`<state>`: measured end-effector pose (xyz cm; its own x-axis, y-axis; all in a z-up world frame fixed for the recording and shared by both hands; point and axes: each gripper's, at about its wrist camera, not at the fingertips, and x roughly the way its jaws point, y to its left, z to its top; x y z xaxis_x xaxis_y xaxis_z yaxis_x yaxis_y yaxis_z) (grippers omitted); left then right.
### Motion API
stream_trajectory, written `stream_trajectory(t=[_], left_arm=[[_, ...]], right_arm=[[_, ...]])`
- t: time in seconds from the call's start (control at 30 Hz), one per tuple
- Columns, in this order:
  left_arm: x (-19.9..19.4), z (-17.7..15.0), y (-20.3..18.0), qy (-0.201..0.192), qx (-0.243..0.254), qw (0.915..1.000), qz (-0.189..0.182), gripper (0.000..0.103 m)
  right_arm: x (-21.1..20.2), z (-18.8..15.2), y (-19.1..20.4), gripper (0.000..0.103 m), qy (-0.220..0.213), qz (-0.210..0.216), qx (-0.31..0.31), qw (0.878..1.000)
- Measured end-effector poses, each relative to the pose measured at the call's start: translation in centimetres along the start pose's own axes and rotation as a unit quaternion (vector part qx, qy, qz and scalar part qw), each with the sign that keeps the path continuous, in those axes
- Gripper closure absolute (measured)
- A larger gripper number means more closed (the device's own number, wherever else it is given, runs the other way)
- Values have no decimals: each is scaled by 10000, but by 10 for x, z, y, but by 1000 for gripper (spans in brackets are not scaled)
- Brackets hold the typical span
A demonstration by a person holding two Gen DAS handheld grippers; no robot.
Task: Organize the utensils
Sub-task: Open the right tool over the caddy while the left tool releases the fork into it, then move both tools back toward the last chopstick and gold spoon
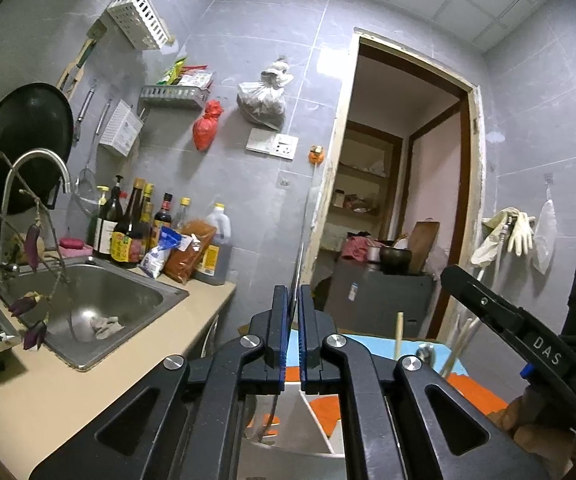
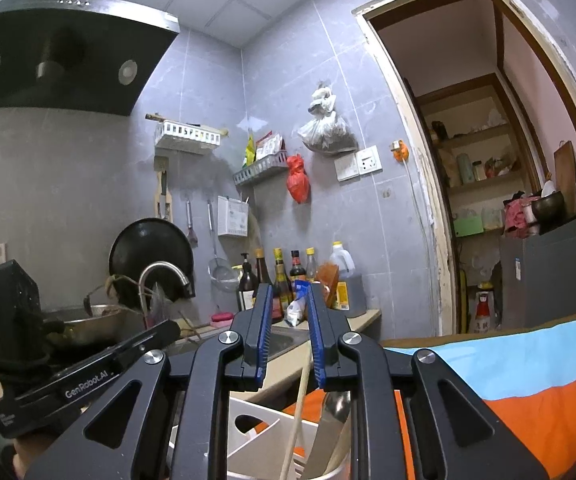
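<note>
Two grippers above a white utensil holder point(image 2: 247, 432).
Left gripper point(image 1: 294, 300): fingers clamped on a thin metal utensil point(image 1: 302, 248). Right gripper point(image 2: 288, 300): narrowly parted, empty; chopstick point(image 2: 298, 412) and spoon point(image 2: 334, 412) stand below in the holder.

The sink point(image 1: 87, 300) is set into the tabletop point(image 1: 99, 376), with the faucet point(image 1: 35, 172) rising at its far left edge. A cloth point(image 1: 105, 326) lies in the sink basin. Behind the sink, a row of bottles point(image 1: 135, 232) stands on the tabletop against the wall, with a jug point(image 1: 217, 248) at the right end of the row. A pan point(image 1: 23, 144) leans against the wall behind the faucet. Two wall racks point(image 1: 139, 20) hang above the bottles. The doorway point(image 1: 400, 184) lies right of the tabletop. A utensil holder point(image 2: 255, 440) sits directly below the right claw point(image 2: 288, 336), with a chopstick point(image 2: 298, 412) and a spoon point(image 2: 330, 432) standing in it. The range hood point(image 2: 67, 52) hangs at upper left.
</note>
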<state>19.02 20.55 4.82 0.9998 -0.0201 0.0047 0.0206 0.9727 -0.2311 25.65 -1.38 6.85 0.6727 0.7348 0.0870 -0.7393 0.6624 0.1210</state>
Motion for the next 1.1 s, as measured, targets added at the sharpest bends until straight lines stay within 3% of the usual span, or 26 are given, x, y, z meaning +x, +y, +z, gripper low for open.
stream_trajectory(t=[0.1,0.27,0.37,0.53,0.63,0.97,1.1], left_arm=[[-5,5,-5,-32,-2,10000,-75,81],[-11,15,-13,39,-54,9999,-105,66],[-17,22,-21,55,-14,9999,-130,57],[-29,31,-42,111,153,9997,-133,25],[-37,35,-58,179,297,9993,-124,11],[-52,33,-110,609,673,9958,-115,5],[-58,27,-131,772,757,9938,-249,5]], right_arm=[[-6,6,0,77,-36,4,52,10000],[-22,20,-2,74,-39,-118,80,9999],[-36,30,-5,61,-90,-184,128,9997],[-63,47,-10,48,-78,-325,169,9993],[-81,55,-13,36,-43,-446,142,9989],[-154,76,-22,2,107,-909,31,9958],[-190,85,-26,0,70,-1148,17,9934]])
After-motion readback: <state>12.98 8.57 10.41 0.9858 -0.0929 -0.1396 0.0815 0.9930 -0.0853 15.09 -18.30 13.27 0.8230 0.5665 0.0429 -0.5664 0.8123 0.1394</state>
